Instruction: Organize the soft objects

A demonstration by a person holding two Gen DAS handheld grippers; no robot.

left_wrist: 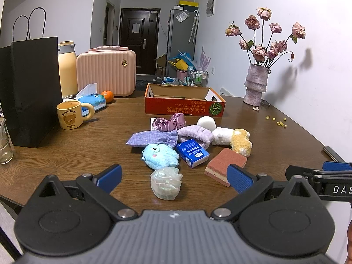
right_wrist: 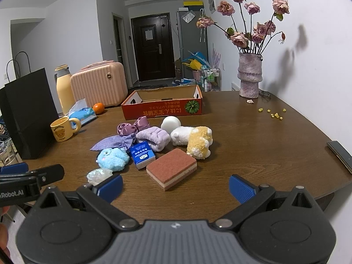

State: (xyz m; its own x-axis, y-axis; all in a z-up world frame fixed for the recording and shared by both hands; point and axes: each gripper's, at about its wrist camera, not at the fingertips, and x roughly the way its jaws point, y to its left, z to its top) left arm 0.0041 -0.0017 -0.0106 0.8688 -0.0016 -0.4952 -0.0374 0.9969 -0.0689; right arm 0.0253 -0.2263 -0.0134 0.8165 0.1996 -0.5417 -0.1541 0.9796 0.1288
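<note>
Soft things not yet in the box

Work on the pile looks like it has not started. All the soft things lie in a heap on the brown table [left_wrist: 66, 154], near the two tongs. The red box [left_wrist: 184, 107] sits at the far side of the heap, and from what shows of its inside, nothing is in it yet.

In the heap are a blue fluffy toy [left_wrist: 160, 156], a shiny clear puff [left_wrist: 166, 183] closest of all, a red-brown sponge [right_wrist: 171, 169], a blue tissue pack [left_wrist: 192, 153], a purple cloth pouch [left_wrist: 151, 138], a purple fuzzy band [left_wrist: 195, 135], a shiny purple hair tie [left_wrist: 168, 122], a white ball [left_wrist: 206, 123] and a white and yellow plush toy [right_wrist: 193, 140].

The left gripper [left_wrist: 173, 176] is spread wide and has nothing in it. The puff lies just in front, between its fingers. The right gripper [right_wrist: 176, 186] is spread wide too and is bare. The sponge lies just ahead of it.

Every soft thing is left to do. My guess is each one goes into the box.

On the far left stand a black bag [left_wrist: 28, 88], a bear mug [left_wrist: 70, 114] full of a tan drink, and a pink case [left_wrist: 106, 72]. A vase [left_wrist: 256, 85] holds dry roses at the far right.
</note>
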